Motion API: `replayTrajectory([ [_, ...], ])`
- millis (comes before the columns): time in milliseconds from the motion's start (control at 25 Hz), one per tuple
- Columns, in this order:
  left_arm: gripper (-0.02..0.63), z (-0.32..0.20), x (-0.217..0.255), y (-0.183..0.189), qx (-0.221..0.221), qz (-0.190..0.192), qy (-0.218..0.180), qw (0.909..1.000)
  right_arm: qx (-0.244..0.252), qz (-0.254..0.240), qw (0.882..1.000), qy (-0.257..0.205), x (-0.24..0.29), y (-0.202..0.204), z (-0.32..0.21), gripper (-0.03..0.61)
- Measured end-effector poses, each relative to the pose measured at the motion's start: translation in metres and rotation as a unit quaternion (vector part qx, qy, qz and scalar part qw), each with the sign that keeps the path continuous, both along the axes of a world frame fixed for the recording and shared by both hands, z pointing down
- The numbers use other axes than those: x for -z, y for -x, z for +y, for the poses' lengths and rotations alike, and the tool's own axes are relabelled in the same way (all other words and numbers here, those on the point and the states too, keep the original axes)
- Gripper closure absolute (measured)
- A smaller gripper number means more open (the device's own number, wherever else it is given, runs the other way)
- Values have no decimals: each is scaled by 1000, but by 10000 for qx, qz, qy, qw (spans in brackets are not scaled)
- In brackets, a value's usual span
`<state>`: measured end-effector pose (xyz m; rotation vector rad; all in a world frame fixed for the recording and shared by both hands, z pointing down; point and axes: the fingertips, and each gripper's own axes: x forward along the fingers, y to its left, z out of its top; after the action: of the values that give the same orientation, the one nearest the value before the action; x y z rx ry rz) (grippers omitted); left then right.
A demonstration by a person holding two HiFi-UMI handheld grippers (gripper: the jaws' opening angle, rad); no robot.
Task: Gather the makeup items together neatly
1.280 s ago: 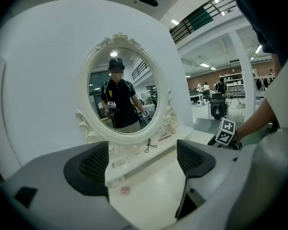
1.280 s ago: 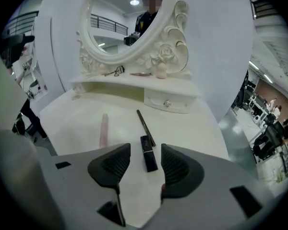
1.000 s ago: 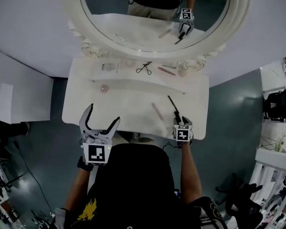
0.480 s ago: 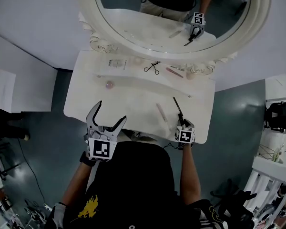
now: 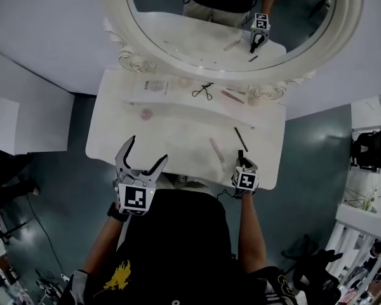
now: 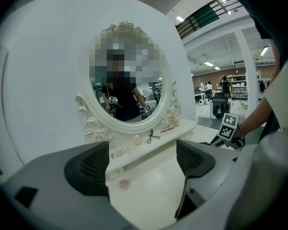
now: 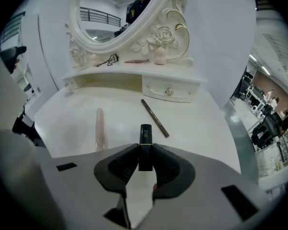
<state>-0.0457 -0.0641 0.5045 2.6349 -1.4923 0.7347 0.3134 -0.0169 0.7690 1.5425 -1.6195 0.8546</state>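
Black lipstick tube (image 7: 145, 143) is at the near right of the white dressing table (image 5: 114, 142), pinched by its sides in the right gripper (image 7: 145, 161), whose jaws have just been closing on it. The left gripper (image 6: 141, 163) hangs at the near left edge, spread wide and empty.

To do this pickup well, I judge the pads should grip squarely across the tube. It should come straight up before travelling, so it neither twists nor slips. Then it can be laid beside the other sticks, parallel to them.

The tube's long axis runs near to far along the jaws, with its lettered end pointing toward the mirror (image 5: 343, 37). A pink tube (image 7: 100, 128) just to the left lies much the same way. Beyond, a brown pencil (image 7: 155, 118) slants from far left to near right.
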Motion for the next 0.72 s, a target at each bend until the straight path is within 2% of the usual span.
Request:
replayTrajectory([
  [200, 172, -12, 2, 12, -126, 185, 124, 9997, -534, -314, 9979, -194, 27, 35, -15, 472],
  [480, 172, -23, -9, 16, -537, 294, 173, 9980, -991, -738, 9914, -429, 43, 118, -60, 472],
  [720, 172, -20, -18, 40, -603, 235, 253, 9976, -987, -686, 9920, -391, 26, 193, -87, 472],
])
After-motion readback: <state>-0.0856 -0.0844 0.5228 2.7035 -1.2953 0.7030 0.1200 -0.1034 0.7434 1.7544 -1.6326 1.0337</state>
